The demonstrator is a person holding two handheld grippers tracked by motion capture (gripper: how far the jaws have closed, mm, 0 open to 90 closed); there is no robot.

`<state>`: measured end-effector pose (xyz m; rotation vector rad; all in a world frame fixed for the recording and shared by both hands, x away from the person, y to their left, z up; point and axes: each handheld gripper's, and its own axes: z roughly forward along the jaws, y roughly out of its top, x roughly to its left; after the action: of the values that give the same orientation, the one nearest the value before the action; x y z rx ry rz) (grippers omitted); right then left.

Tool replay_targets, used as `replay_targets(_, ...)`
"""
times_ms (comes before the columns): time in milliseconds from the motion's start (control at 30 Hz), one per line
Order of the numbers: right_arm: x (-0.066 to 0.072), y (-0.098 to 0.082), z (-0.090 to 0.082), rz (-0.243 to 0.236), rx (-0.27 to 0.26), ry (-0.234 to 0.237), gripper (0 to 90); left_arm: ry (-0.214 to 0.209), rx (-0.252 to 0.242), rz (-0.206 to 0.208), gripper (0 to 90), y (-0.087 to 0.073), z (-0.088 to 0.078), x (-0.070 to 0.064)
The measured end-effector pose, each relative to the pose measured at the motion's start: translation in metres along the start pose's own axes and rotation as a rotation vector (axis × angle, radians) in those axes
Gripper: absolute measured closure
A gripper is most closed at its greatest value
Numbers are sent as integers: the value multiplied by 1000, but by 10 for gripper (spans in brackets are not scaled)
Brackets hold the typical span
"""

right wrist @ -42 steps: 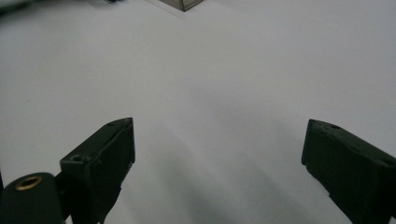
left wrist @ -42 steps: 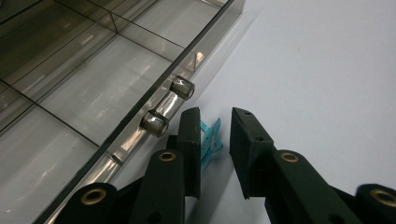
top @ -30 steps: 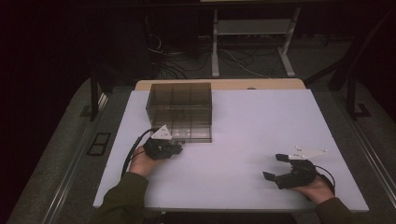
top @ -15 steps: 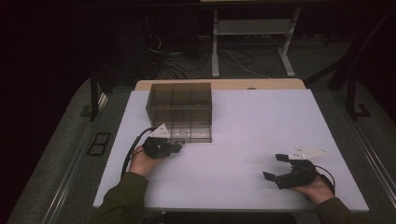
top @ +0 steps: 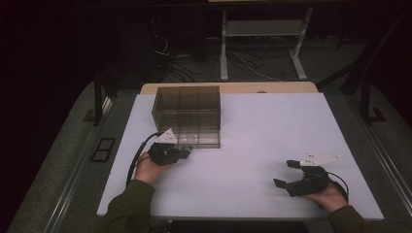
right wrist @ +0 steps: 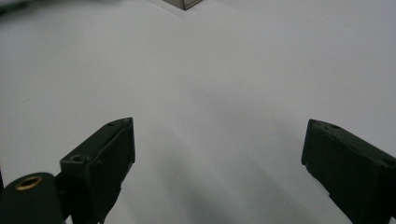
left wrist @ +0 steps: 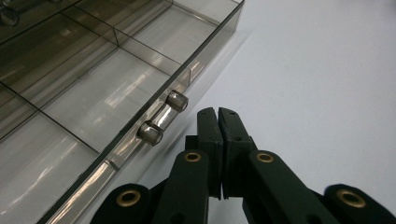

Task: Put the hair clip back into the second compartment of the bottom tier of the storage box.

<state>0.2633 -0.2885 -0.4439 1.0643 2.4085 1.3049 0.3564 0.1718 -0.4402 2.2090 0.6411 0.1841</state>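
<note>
Beside the smoky compartment box [left wrist: 93, 88] at the tabletop's [top: 252, 141] far left, the left tongs [left wrist: 218, 112] are pressed together empty, so they could slide past its handle [left wrist: 161, 119], while the right tongs [right wrist: 217, 154] gape idle.

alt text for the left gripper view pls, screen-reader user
The left gripper, black jaws shut with nothing between them, points at a white table just beside the handle on the front of a smoky clear compartment box. It does not touch the handle.
</note>
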Motion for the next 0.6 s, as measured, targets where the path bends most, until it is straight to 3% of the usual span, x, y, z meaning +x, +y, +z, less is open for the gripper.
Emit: replay_targets(600,0,0,2,-11,5,5,89,-13,-34,-2,877,5,-8,-7)
